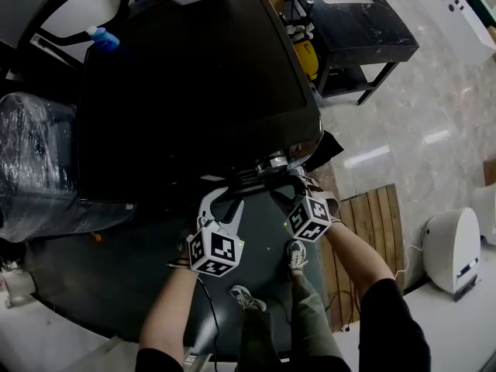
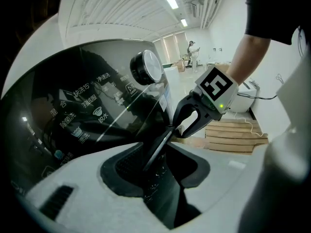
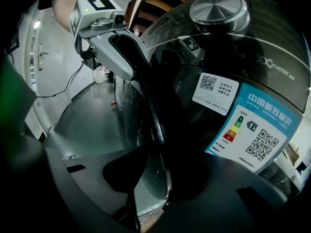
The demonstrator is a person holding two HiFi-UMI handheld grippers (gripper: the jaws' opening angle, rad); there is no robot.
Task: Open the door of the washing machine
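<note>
In the head view, the black washing machine (image 1: 194,84) is seen from above. Its door (image 1: 260,186) is found at the front face, just under the near edge of the top. The left tool (image 1: 223,200) and the right tool (image 1: 294,196) are held against that door from either side, close to each other. A wooden pallet (image 1: 380,231) is seen on the floor to the right, and a blue-capped bottle (image 1: 105,39) at the machine's far left corner. In the left gripper view, the left tool (image 2: 163,171) is shown clenched on the door (image 2: 167,136), whose thin dark edge runs up through the gap between the pale jaws. The right tool (image 2: 177,128) is seen further along the same edge, with the dial (image 2: 146,67) and the lettered control panel (image 2: 87,106) above. In the right gripper view, the right tool (image 3: 160,178) is shown grasping the door (image 3: 155,120) by its curved, shiny rim. The left tool (image 3: 140,68) is set against the rim higher up. A white code sticker (image 3: 216,93) and a blue energy label (image 3: 252,135) are seen on the front to the right, below the dial (image 3: 218,6).
</note>
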